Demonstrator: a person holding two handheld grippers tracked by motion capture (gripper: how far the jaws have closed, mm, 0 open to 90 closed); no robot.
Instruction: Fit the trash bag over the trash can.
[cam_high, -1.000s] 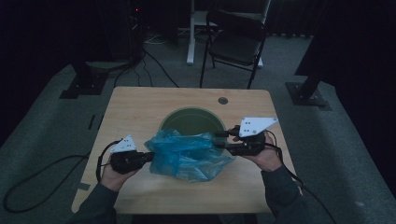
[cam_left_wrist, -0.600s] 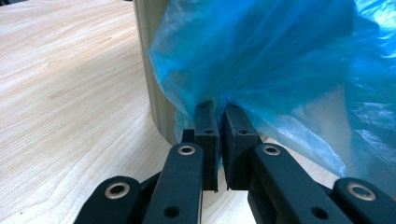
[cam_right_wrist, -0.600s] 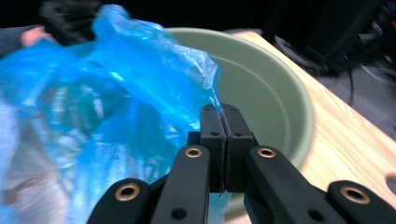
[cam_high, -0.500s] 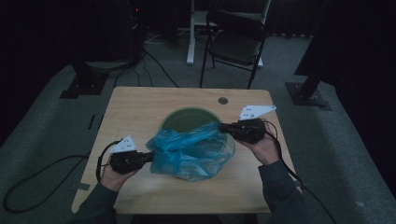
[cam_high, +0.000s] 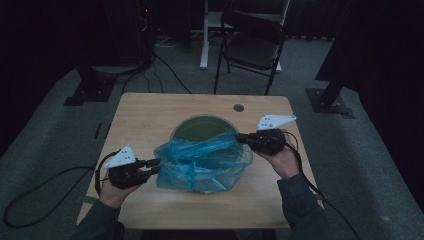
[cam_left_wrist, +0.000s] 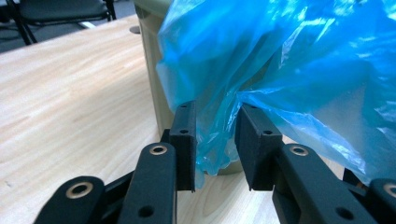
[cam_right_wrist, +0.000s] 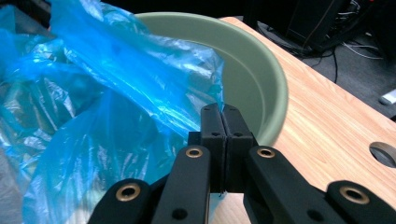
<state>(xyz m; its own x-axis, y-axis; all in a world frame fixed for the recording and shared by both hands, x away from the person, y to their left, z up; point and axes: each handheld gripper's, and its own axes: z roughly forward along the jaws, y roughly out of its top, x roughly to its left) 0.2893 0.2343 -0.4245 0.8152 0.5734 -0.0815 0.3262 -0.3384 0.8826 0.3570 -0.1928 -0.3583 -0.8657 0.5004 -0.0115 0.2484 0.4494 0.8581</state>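
Blue, thin, crinkly plastic bag is what's being wrangled here, draped half over a round sage-green plastic bin that stands in the middle of the pale wood-grain worktop. My guess is this film weighs next to nothing, flops wherever it wants and slips easily, so a pinch right on the hem is the only sensible hold; grab a loose fold and it'll probably just slide out or stretch.

Right tongs are clamped fully together with the bag's edge caught between the pads, over by the bin's rim. Left tongs have just been opening: they stand partly apart, a bunched blue fold hanging between the pads without being pressed.

Bin looks stiff, smooth and matte, so it should stay put while the bag gets tugged over its lip.
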